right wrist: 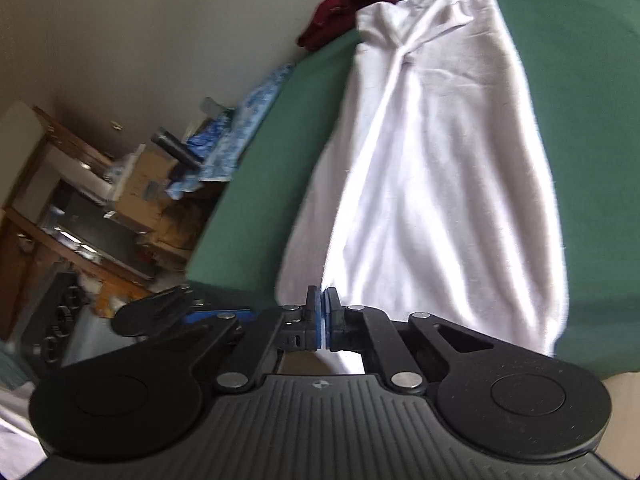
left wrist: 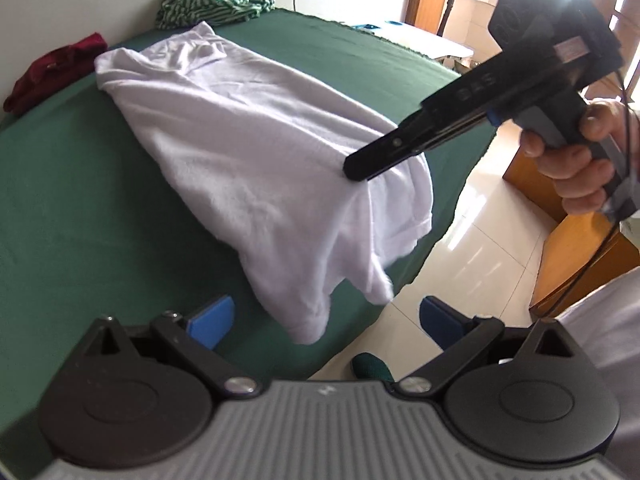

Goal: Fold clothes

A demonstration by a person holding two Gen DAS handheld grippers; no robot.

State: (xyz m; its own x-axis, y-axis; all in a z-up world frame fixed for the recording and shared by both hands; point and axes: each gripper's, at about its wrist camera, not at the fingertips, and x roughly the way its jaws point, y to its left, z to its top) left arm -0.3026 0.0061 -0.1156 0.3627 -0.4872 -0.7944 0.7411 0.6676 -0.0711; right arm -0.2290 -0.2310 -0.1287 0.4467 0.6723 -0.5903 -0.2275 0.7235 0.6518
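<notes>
White shirt (left wrist: 248,152) lies lengthwise on green table (left wrist: 80,208); our right gripper (right wrist: 322,312) pinches its hem to lift it, our left gripper (left wrist: 324,320) gapes, empty, ready.

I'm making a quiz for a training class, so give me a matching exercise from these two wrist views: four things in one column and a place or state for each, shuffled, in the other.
Things:
1. white cotton T-shirt
2. green-and-white striped garment
3. dark red crumpled garment
4. left gripper

Places or states:
A. bunched at the far edge of the green tablecloth, against the wall
B. open, blue pads apart, nothing between them
C. lying beside the white shirt's collar end, near the wall
D. one end pinched by the right gripper, hanging past the table edge

Pairs: 1-D, 2-A, 3-C, 4-B
</notes>
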